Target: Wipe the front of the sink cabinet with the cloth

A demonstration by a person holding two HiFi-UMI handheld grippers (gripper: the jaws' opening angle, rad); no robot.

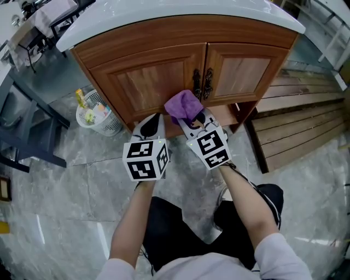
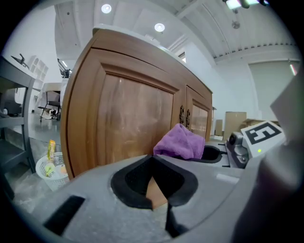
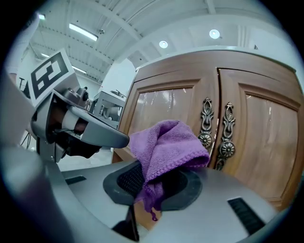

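A purple cloth (image 1: pixel 183 106) is bunched in my right gripper (image 1: pixel 191 117), whose jaws are shut on it; the cloth (image 3: pixel 164 152) sits close to the cabinet's ornate door handles (image 3: pixel 216 130). The wooden sink cabinet (image 1: pixel 180 71) has two panelled doors under a white countertop (image 1: pixel 164 13). My left gripper (image 1: pixel 150 127) is beside the right one, low in front of the left door (image 2: pixel 128 118), jaws shut and holding nothing. The cloth (image 2: pixel 183 142) also shows to its right in the left gripper view.
A white basket (image 1: pixel 98 115) with bottles stands on the marble floor left of the cabinet. Wooden planks (image 1: pixel 298 126) lie to the right. A dark metal frame (image 1: pixel 22 131) is at the far left. The person's legs (image 1: pixel 186 224) are below.
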